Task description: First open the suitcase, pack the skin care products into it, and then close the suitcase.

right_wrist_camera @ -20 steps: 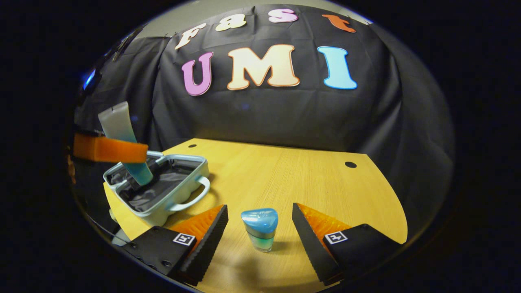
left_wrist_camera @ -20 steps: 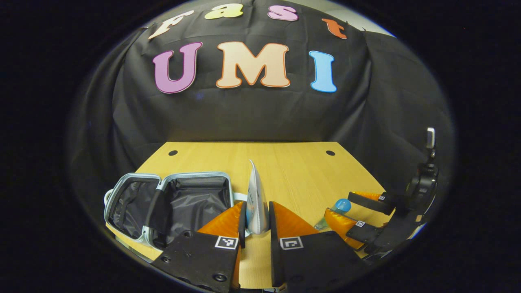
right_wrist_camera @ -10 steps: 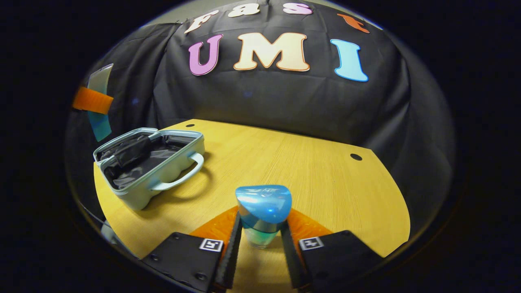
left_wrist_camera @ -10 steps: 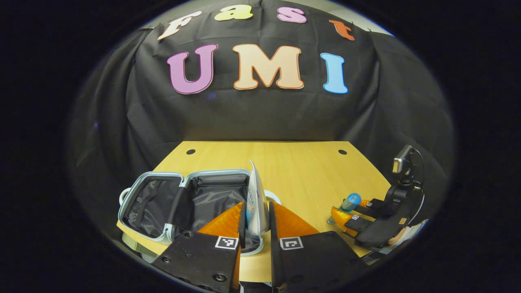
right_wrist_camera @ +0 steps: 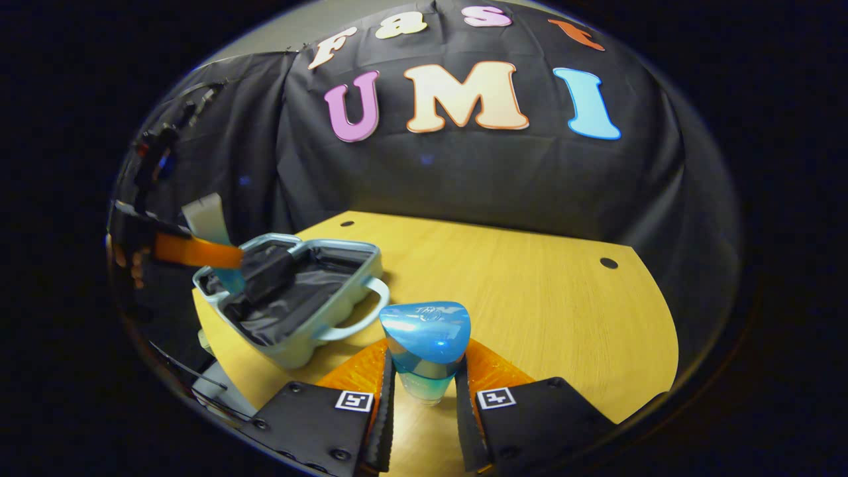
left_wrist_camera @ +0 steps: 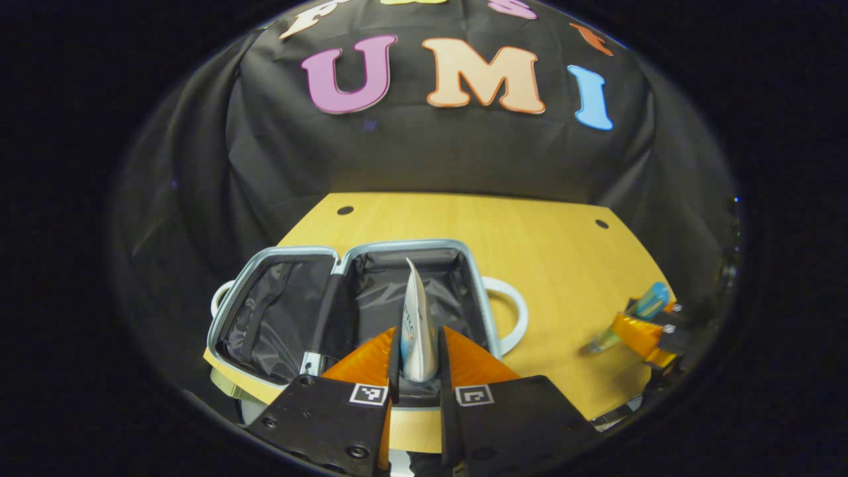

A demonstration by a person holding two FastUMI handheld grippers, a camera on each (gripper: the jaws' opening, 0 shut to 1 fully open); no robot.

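Observation:
The small pale-blue suitcase lies open on the wooden table, its dark lining showing. My left gripper is shut on a flat silver-and-blue tube, held upright over the right half of the case. In the right gripper view that tube and the left gripper hang over the suitcase at the left. My right gripper is shut on a blue-capped bottle, lifted off the table. In the left gripper view this bottle and the right gripper sit at the far right.
The wooden table has two cable holes near its back edge. Black cloth walls close the booth behind and at the sides. The suitcase handle sticks out toward the table's middle.
My left gripper carried the tube leftward until it stands over the open suitcase. My right gripper closed on the blue-capped bottle, lifted it and moved it toward the case.

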